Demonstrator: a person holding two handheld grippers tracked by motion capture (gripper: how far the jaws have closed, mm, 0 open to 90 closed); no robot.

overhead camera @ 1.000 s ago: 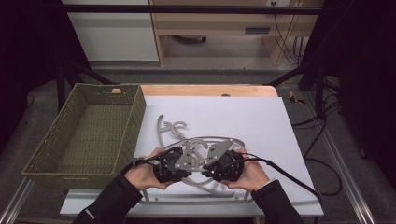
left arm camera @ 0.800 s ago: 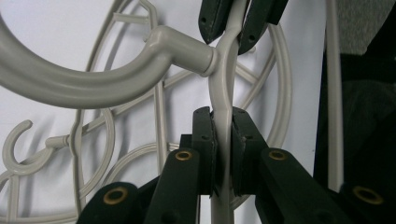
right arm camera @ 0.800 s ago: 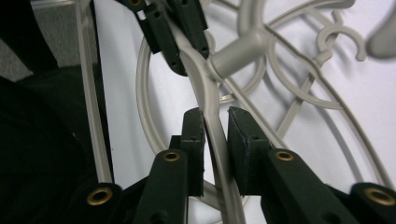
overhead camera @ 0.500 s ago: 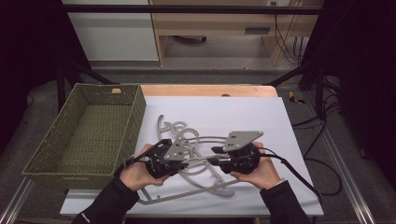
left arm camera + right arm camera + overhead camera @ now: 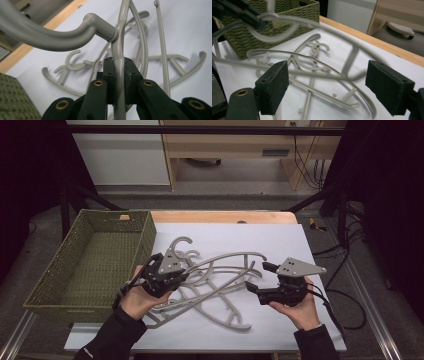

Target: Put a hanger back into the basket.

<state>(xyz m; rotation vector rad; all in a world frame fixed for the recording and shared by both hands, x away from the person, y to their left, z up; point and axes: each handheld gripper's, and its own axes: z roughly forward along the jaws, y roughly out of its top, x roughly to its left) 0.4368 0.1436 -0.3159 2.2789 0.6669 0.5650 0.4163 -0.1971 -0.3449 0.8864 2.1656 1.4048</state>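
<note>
Hanger (image 5: pixel 220 262) lifted beside basket (image 5: pixel 145 237) rim.

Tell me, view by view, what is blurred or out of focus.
High view: soft overall, dark around the table. Left gripper view: the clamped hanger is fairly sharp, its hook near the lens blurred. Right gripper view: the raised hanger's arm is smeared, the basket fairly crisp.
</note>
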